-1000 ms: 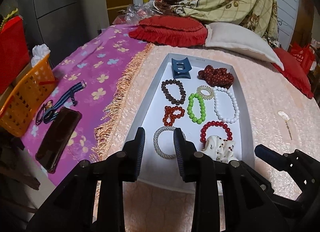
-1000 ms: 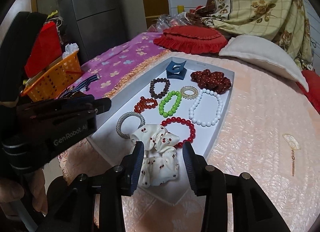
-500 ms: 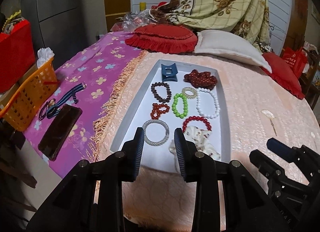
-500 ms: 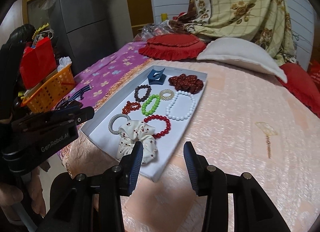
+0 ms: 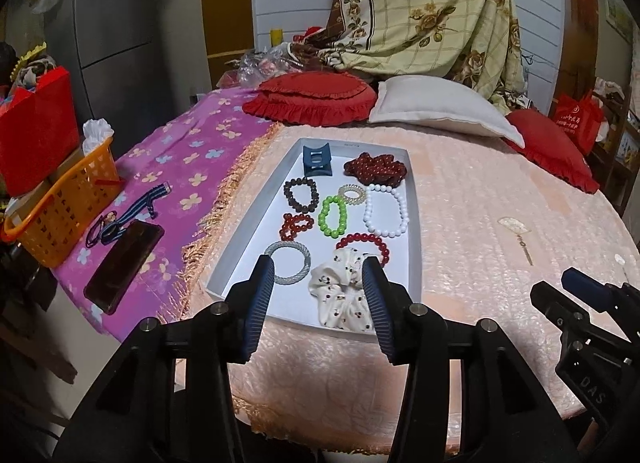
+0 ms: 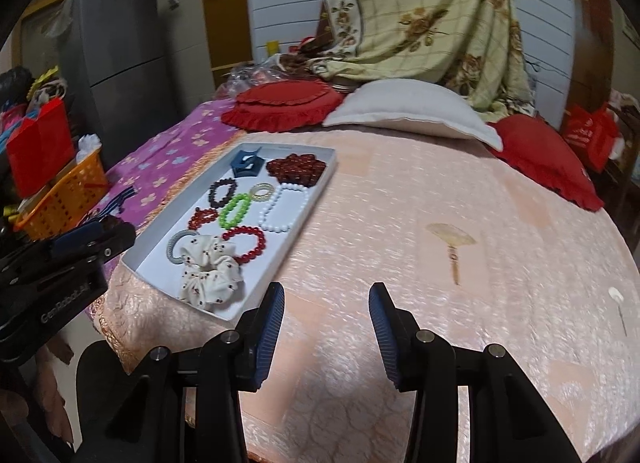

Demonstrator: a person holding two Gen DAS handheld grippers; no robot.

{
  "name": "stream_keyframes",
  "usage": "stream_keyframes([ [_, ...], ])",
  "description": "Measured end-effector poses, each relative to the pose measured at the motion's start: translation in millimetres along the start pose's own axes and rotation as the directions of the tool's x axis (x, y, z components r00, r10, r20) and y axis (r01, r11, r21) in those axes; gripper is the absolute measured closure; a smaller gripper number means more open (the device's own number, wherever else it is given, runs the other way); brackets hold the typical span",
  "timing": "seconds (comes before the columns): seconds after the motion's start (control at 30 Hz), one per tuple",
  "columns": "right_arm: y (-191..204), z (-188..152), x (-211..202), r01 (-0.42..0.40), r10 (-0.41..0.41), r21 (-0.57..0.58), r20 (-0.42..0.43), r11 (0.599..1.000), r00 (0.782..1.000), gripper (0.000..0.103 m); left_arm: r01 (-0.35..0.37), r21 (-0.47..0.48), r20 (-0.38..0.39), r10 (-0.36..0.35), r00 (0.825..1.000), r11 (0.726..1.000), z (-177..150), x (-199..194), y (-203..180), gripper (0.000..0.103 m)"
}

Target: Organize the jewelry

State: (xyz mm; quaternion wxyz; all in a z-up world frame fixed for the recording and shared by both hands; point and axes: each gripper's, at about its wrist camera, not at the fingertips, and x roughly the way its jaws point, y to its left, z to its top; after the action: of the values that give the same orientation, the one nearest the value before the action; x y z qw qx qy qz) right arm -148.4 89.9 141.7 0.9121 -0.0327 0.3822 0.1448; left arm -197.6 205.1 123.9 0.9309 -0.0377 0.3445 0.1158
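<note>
— Jewelry sits where?
— Bracelets lie in the white tray (image 5: 414, 231) on the bed; left gripper (image 5: 318, 295) has just been opening, empty; right gripper (image 6: 326, 319) stands half open, empty.

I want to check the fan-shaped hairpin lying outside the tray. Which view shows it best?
The right wrist view: the fan-shaped hairpin lies near the middle, unobstructed on the peach cover. The left wrist view shows it smaller, toward the right edge.
</note>
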Motion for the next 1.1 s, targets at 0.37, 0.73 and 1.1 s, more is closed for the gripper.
stream_keyframes([
  [0.37, -6.8, -3.6, -8.9, 0.01, -0.01, 0.015, 0.016, 1.0, 1.0, 0.061, -0.157, -0.095, 0.252, 0.177, 0.951, 0.983, 2.3, -49.6, 12.2, 0.018],
  [0.73, -1.8, -9.8, -6.3, 0.001, -0.001, 0.013, -0.013, 1.0, 1.0, 0.061, -0.114, -0.219, 0.365, 0.189, 0.912, 0.969, -0.1, -80.3, 38.1, 0.0],
  [1.1, -2.6, -13.0, -2.4, 0.041, -0.04, 0.03, -0.035, 0.999, 0.999, 0.06, -0.11, -0.082, 0.212, 0.125, 0.969, 0.991, -21.6, -56.1, 13.9, 0.0],
])
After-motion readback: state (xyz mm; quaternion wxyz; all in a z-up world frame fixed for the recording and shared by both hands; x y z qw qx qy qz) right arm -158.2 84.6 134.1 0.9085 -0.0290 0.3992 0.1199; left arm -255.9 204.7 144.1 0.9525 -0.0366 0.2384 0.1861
